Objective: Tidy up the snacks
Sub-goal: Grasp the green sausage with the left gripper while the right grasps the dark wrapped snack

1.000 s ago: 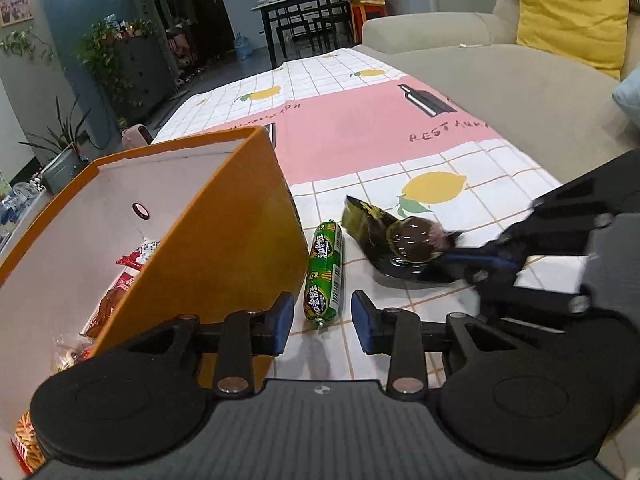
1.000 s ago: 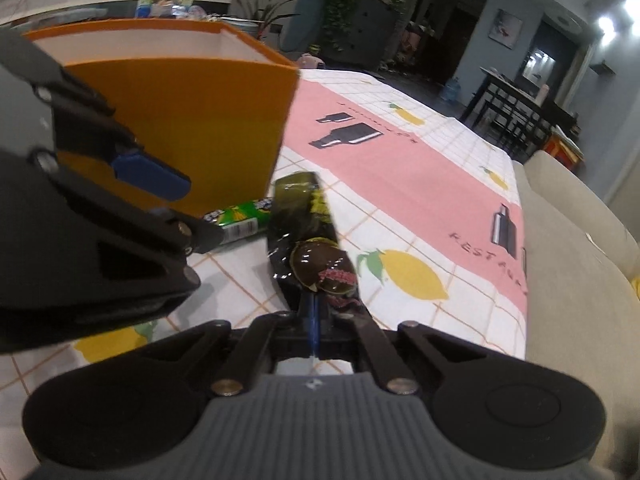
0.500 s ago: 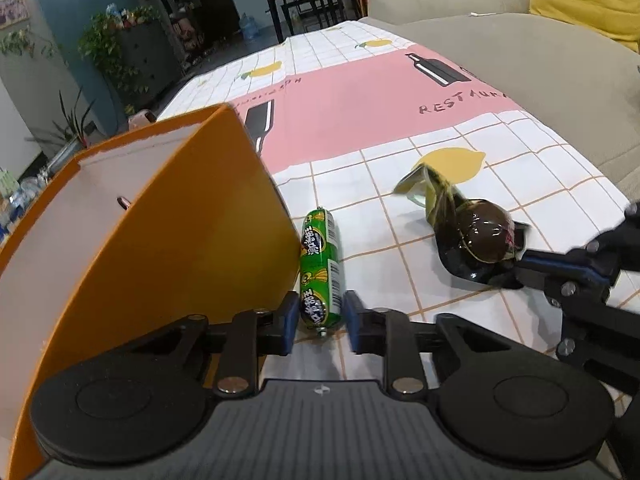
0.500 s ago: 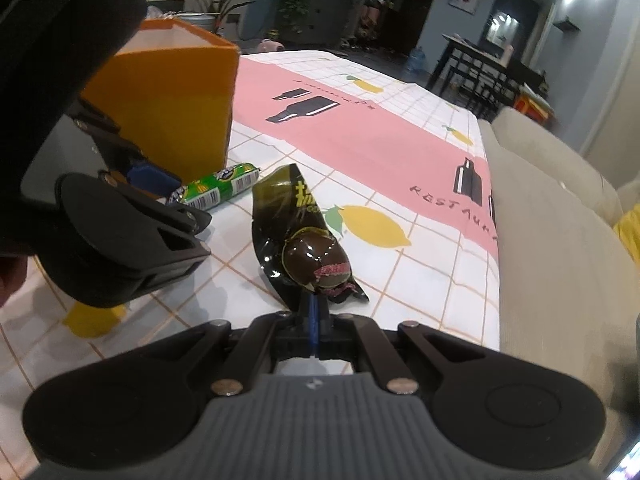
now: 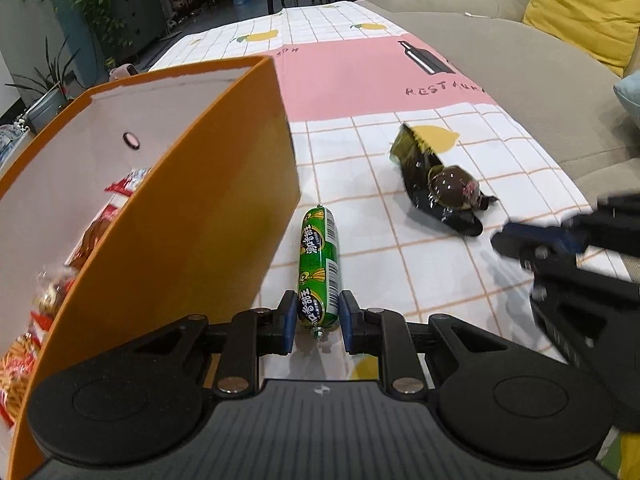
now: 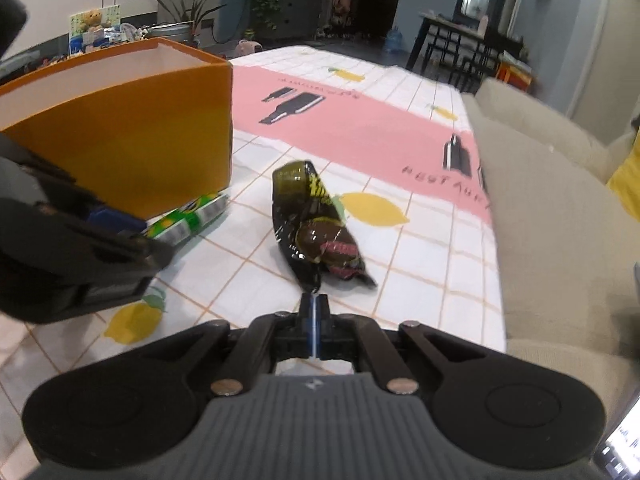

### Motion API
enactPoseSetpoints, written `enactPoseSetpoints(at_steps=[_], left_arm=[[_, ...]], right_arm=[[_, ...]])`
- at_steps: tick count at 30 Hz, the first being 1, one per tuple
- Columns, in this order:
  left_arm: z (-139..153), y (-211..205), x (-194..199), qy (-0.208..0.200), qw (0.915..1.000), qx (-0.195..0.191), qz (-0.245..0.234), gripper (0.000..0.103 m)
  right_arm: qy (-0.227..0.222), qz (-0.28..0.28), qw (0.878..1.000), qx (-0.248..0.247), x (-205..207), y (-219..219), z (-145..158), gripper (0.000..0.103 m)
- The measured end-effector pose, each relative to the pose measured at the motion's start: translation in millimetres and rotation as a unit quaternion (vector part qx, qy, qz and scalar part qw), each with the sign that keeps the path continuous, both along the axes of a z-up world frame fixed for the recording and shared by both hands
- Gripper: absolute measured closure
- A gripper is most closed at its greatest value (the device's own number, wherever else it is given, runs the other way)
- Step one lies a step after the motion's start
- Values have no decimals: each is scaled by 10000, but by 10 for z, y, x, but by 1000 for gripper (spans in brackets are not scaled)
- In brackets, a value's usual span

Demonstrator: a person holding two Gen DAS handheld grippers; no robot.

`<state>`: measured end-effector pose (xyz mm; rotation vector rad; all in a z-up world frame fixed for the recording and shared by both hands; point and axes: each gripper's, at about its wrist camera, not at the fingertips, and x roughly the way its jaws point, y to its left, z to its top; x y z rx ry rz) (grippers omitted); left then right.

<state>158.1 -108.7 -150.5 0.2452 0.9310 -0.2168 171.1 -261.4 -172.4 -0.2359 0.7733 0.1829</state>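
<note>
since the earlier frame left tool (image 5: 316, 322) has narrowed around green sausage (image 5: 319, 264) beside orange box (image 5: 224, 216); right tool (image 6: 315, 322) closed, empty; sausage firm, slick, grip mid-body.

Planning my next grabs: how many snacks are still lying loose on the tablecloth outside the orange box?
2: the green sausage stick between the left gripper's fingers, and the dark shiny egg packet ahead of the right gripper.

At your twelve o'clock the lemon-print tablecloth (image 5: 420, 248) runs away from you; the beige sofa (image 5: 532, 80) flanks it at two, yellow cushion (image 5: 580, 8) on top.
</note>
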Motion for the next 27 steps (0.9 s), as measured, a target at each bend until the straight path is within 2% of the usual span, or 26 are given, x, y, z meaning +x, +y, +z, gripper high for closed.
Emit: enactPoseSetpoints(at_steps=[1, 3, 6, 10, 12, 15, 19, 23, 27], left_arm=[[-3, 10, -2, 17, 10000, 15, 8, 79], [-6, 31, 7, 83, 10000, -17, 23, 79], [23, 58, 39, 125, 9998, -157, 36, 77], [89, 63, 96, -8, 9992, -403, 18, 59], [100, 62, 156, 65, 9985, -535, 43, 59], [79, 32, 241, 188, 9982, -560, 105, 59], [40, -6, 299, 268, 9984, -474, 156, 62], [-34, 36, 361, 523, 9964, -581, 325, 66], [-51, 54, 356, 459, 9966, -583, 365, 72]], right_arm=[[-74, 49, 9999, -67, 1, 15, 6, 99], [-135, 186, 9996, -154, 31, 28, 14, 73], [-244, 411, 9987, -180, 97, 20, 19, 69], [-354, 650, 9969, -281, 191, 13, 23, 58], [-378, 808, 9956, -288, 245, -2, 23, 49], [-400, 1035, 9930, -396, 353, -6, 7, 45], [-333, 1205, 9907, -530, 502, 10, -45, 45], [-137, 1356, 9897, -444, 614, 32, -123, 45], [-74, 1337, 9903, -359, 657, 73, -173, 47]])
